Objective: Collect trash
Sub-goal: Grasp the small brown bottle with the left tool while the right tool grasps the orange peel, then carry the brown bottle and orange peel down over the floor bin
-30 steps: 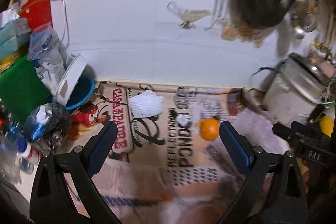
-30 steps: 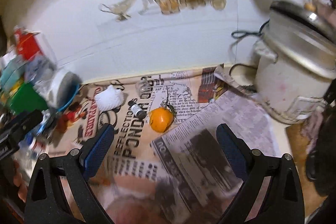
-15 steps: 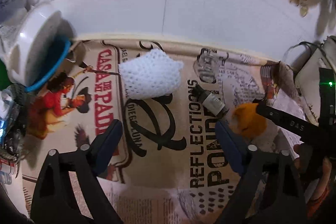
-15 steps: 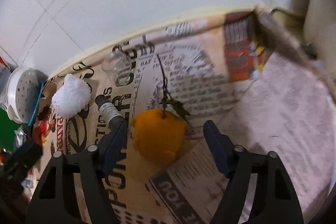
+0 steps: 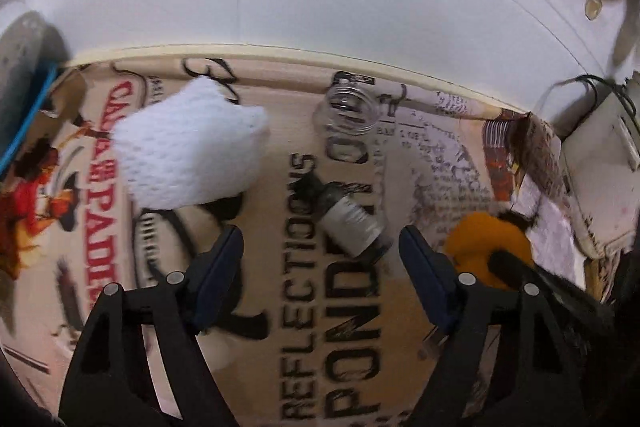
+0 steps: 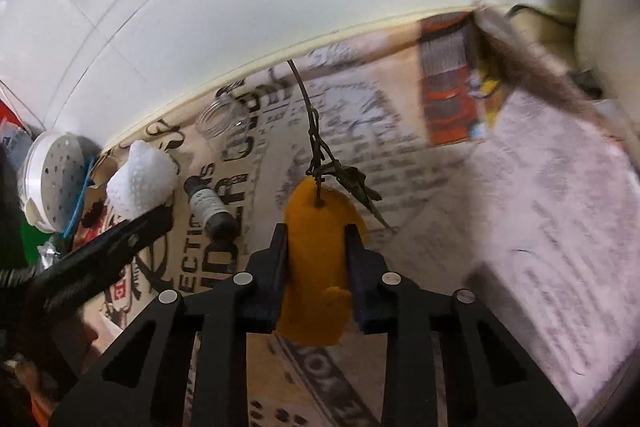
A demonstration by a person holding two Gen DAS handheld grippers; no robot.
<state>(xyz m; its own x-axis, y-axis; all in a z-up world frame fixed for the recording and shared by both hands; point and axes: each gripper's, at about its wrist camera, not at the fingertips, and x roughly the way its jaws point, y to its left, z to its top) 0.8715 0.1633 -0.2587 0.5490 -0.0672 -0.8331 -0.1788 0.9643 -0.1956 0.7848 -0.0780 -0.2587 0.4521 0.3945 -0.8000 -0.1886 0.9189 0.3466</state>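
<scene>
Soft orange fruit peel with dry stem (image 6: 316, 251) clamped between narrowed blue pads of right gripper (image 6: 316, 267), over printed newspaper sheet (image 6: 400, 163). Peel judged light, pliable, easily crushed; hold best kept mid-body, not on brittle stem. Left gripper (image 5: 320, 259) spread wide, nothing held. Small grey-labelled vial (image 5: 352, 219) lying between its fingers; white foam mesh sleeve (image 5: 188, 155) at 11 o'clock

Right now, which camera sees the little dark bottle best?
The left wrist view: the small dark bottle lies near the middle, between the open left tongs, with its pale label facing up. In the right wrist view it is smaller and off to the left side.
</scene>
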